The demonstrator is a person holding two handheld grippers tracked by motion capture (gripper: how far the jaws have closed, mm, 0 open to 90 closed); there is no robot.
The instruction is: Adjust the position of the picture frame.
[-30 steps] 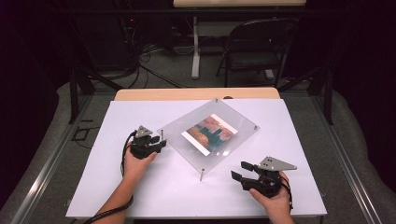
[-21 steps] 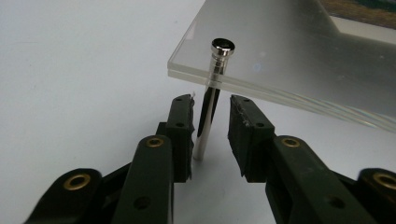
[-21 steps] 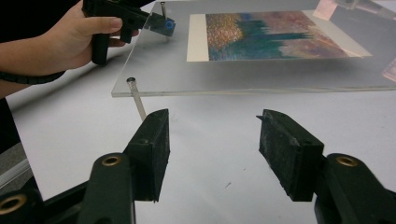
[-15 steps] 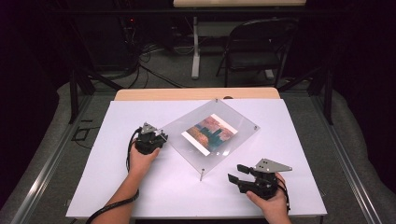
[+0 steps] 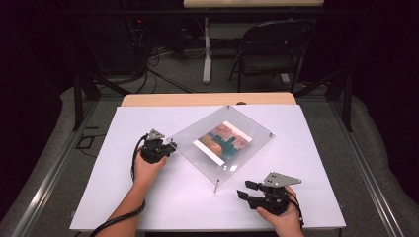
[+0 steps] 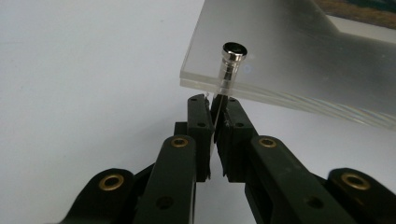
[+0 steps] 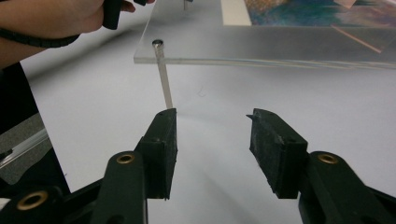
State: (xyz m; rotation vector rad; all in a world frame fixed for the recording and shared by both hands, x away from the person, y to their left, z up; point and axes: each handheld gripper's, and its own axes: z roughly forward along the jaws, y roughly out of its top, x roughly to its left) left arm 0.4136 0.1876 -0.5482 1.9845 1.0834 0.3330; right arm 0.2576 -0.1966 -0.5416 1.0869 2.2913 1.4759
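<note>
In the high view, a clear frame (image 5: 222, 148) with a colourful picture (image 5: 223, 142) inside is standing on thin metal legs in the middle of the white worktop (image 5: 306, 163). The left gripper (image 5: 165, 147) is sitting at the frame's left corner, and the right gripper (image 5: 245, 189) is waiting just right of the frame's near corner leg (image 5: 216, 185). In the left gripper view, the jaws of the left gripper (image 6: 214, 103) have just been closing, and now they are squeezing the thin left leg (image 6: 228, 77) right under the clear frame (image 6: 299, 56). The shiny cap on top of the leg is poking up through the frame's corner. So this part of the job looks done: the left side has its hold. In the right gripper view, the right gripper (image 7: 212, 114) is pointing at the near leg (image 7: 163, 77), which is standing just past the tip of one jaw. Its jaws have been closing a little, but they are standing apart with nothing between them. The right side is not holding anything yet, so I think grabbing that leg, and whatever comes after with the clear frame (image 7: 280, 44), is what is left to do.
</note>
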